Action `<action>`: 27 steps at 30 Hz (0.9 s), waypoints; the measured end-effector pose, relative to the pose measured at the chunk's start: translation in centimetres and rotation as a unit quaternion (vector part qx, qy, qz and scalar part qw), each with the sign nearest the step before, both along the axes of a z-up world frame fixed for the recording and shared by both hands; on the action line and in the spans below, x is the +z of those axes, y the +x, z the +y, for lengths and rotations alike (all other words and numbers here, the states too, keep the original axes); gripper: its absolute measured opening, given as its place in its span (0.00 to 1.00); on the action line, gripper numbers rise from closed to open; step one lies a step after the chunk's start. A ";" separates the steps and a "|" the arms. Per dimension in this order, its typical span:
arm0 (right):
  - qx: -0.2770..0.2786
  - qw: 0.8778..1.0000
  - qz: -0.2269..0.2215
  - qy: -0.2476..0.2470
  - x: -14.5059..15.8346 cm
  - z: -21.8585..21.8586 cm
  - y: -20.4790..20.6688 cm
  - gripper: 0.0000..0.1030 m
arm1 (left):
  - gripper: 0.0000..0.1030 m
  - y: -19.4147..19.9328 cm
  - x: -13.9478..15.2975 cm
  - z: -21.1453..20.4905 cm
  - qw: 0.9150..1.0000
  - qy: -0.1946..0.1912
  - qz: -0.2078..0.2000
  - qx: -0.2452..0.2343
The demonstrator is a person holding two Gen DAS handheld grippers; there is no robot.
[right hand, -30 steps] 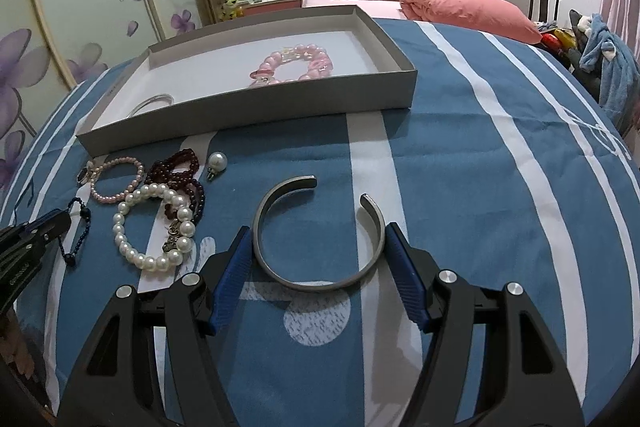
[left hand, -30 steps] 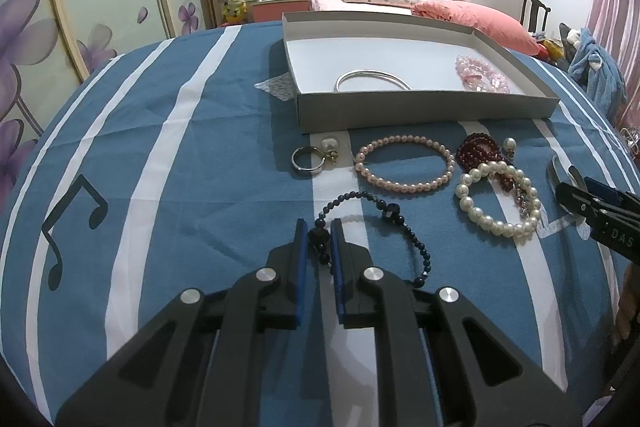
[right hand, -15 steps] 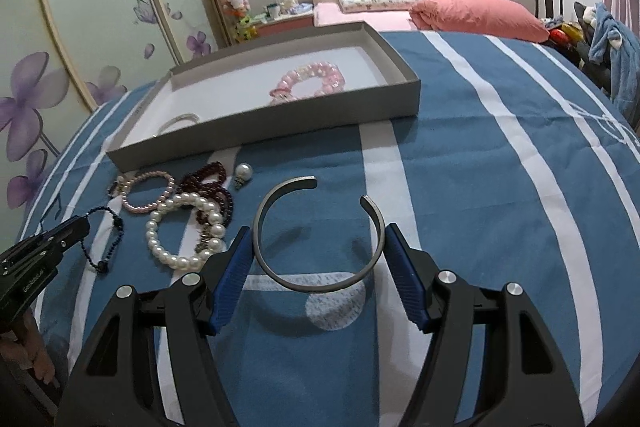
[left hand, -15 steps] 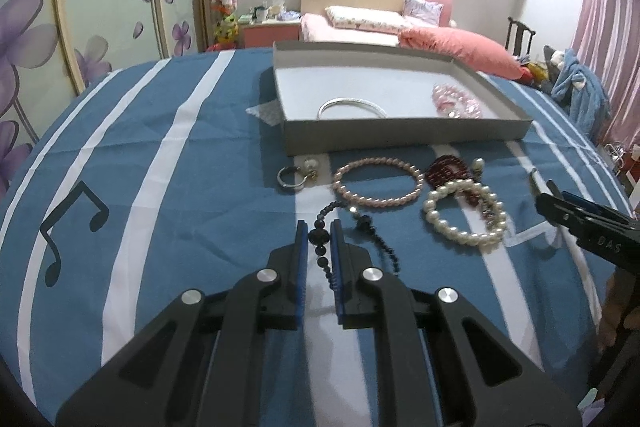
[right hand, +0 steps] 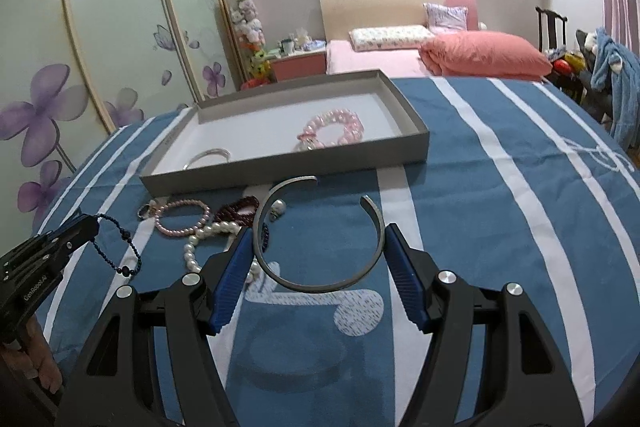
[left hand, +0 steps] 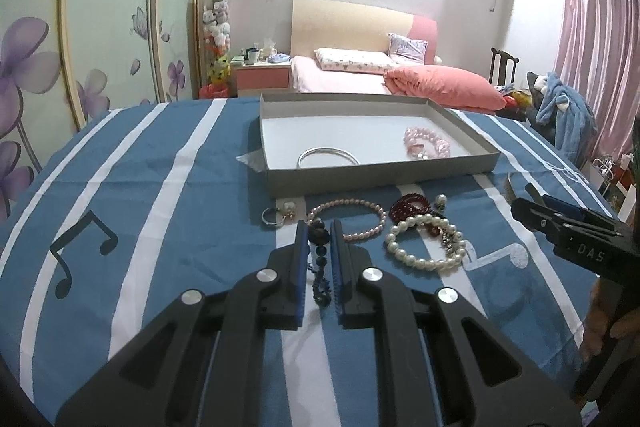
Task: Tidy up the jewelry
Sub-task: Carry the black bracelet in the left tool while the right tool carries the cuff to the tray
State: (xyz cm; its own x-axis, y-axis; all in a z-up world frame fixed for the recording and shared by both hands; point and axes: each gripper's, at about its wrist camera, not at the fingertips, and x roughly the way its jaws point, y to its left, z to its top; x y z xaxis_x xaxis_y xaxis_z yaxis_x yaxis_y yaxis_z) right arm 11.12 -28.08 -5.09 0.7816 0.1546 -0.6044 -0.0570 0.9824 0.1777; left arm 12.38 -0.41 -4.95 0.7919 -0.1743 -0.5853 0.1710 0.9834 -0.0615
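My left gripper (left hand: 319, 231) pinches the dark beaded bracelet (left hand: 320, 259), dangling between its narrow fingers above the striped bedspread (left hand: 160, 211). My right gripper (right hand: 316, 239) clasps the silver cuff (right hand: 320, 235) widthwise, near the gray tray (right hand: 288, 173) front wall.

- Open brushed-metal cuff bangle (right hand: 320, 259): matt grey, smooth.
- Shallow grey cardboard box (left hand: 380, 175): matt.
- White pearl bead bracelet (left hand: 424, 243): glossy.
- Blue-and-white striped cloth bedspread (left hand: 160, 211): matt, soft.

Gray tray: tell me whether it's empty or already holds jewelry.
Not empty. The tray holds a silver bangle and a pink bead bracelet; the rest of its floor is bare.
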 end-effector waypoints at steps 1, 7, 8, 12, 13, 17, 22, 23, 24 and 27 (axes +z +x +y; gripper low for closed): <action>0.001 1.000 -0.003 -0.001 0.1 0.1 0.0 0.64 | 0.11 -0.1 0.1 -0.1 1.000 0.001 -0.003 0.000; 0.002 1.000 -0.018 -0.002 0.6 0.5 -0.2 0.64 | 0.11 -0.3 0.6 -0.2 1.000 0.003 -0.015 0.003; 0.002 1.000 -0.022 -0.003 0.7 0.6 -0.3 0.64 | 0.11 -0.4 0.7 -0.2 1.000 0.002 -0.018 0.003; -0.001 0.999 -0.053 -0.011 1.7 1.0 -0.8 0.64 | 0.11 -0.5 1.6 -0.5 0.999 0.001 -0.035 0.004; -0.002 0.998 -0.062 -0.013 2.0 1.1 -0.9 0.64 | 0.11 -0.6 1.9 -0.7 0.999 0.001 -0.042 0.005; -0.006 0.993 -0.117 -0.025 3.7 1.5 -1.6 0.64 | 0.11 -0.7 3.3 -1.4 0.997 0.000 -0.072 0.008; -0.012 0.984 -0.174 -0.041 5.2 2.3 -2.0 0.64 | 0.11 -1.2 5.0 -2.7 0.993 0.002 -0.116 0.007; -0.012 0.982 -0.182 -0.044 5.4 2.5 -2.0 0.64 | 0.11 -1.2 5.3 -3.0 0.992 0.004 -0.123 0.007; -0.011 0.980 -0.192 -0.046 5.7 2.6 -2.0 0.64 | 0.11 -1.2 5.6 -3.3 0.992 0.006 -0.130 0.006; -0.012 0.977 -0.207 -0.046 6.1 2.6 -1.7 0.64 | 0.11 -1.0 6.1 -3.8 0.990 0.008 -0.139 0.006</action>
